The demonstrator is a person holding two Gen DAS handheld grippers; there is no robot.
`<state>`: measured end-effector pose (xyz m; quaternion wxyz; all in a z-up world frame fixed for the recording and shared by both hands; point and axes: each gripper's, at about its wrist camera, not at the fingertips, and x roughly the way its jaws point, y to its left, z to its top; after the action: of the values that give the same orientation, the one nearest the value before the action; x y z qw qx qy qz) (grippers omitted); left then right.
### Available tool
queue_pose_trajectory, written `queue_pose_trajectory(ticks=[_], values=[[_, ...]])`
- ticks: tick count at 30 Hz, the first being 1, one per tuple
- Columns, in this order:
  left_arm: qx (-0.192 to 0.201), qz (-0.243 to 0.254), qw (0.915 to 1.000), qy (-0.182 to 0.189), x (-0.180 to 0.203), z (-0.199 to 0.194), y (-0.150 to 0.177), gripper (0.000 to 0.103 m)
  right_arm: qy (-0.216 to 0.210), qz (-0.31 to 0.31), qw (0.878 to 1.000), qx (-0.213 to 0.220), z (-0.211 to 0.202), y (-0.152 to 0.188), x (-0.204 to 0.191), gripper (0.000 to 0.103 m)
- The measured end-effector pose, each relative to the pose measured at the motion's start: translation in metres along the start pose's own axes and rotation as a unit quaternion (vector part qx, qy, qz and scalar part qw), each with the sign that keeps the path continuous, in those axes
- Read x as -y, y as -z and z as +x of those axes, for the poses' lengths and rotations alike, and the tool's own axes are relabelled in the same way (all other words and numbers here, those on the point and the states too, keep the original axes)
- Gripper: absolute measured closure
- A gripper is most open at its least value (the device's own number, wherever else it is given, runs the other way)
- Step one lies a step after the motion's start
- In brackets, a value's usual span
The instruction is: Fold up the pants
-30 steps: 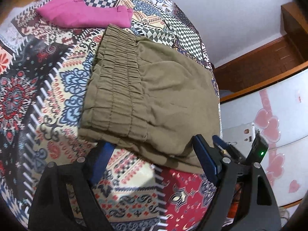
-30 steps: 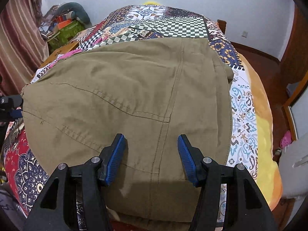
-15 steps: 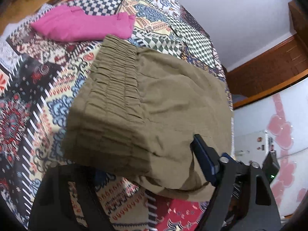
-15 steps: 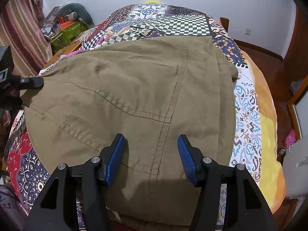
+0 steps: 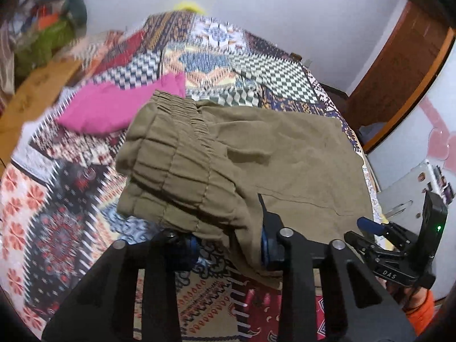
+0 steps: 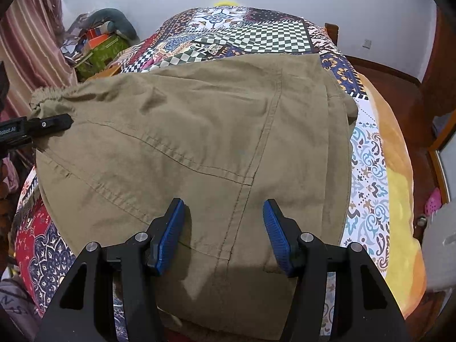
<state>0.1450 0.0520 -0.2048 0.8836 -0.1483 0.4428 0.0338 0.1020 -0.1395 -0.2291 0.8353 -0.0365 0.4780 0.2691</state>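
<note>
The olive pants [image 6: 216, 142] lie folded on the patterned bedspread [image 6: 367, 176], occupying the near end of the bed. The elastic waistband [image 5: 176, 154] forms the left edge of the bundle as the right wrist view shows it; the fabric runs from there across the bed to the opposite edge, which lies toward the orange blanket [image 6: 399, 171]. This left-to-right line appears to be the long axis, though the fisheye distortion leaves it uncertain. A pocket seam runs diagonally across the top layer.

The left gripper [image 5: 228, 245] is at the near waistband corner. Its jaws are closing, with a gathered bunch of the waistband fabric between the blue pads; the corner is raised off the bedspread. Whether the pads already press firmly on the cloth is partly hidden by the fabric.

The right gripper [image 6: 222, 228] hangs over the near edge of the pants. Its jaws stand apart, with only flat cloth beneath them and nothing clamped.

A pink garment [image 5: 119, 105] lies folded on the bedspread just beyond the waistband.
</note>
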Motion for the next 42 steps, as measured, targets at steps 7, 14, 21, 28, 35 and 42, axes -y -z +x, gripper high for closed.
queue_pose_trajectory(ticks=[7, 14, 21, 28, 35, 42], values=[[0.036, 0.008, 0.9987, -0.036, -0.021, -0.036, 0.004, 0.076, -0.016, -0.036, 0.999, 0.002, 0.004, -0.015, -0.027, 0.050], [0.074, 0.050, 0.9923, -0.086, -0.023, -0.069, 0.013, 0.077, -0.025, -0.081, 0.996, 0.003, 0.011, -0.028, -0.057, 0.050], [0.102, 0.112, 0.9849, -0.085, 0.009, -0.078, 0.001, 0.077, -0.026, -0.071, 0.997, 0.001, 0.016, -0.029, -0.056, 0.050], [0.112, 0.180, 0.9760, -0.050, 0.059, -0.077, -0.003, 0.080, -0.043, -0.052, 0.998, -0.003, 0.017, -0.029, -0.053, 0.050], [0.094, 0.217, 0.9712, -0.029, 0.085, -0.064, -0.005, 0.082, -0.040, -0.038, 0.998, 0.016, -0.005, -0.028, -0.043, 0.050], [0.076, 0.233, 0.9696, -0.002, 0.104, -0.052, -0.008, 0.083, -0.007, -0.005, 1.000, 0.025, -0.033, -0.008, -0.009, 0.049]])
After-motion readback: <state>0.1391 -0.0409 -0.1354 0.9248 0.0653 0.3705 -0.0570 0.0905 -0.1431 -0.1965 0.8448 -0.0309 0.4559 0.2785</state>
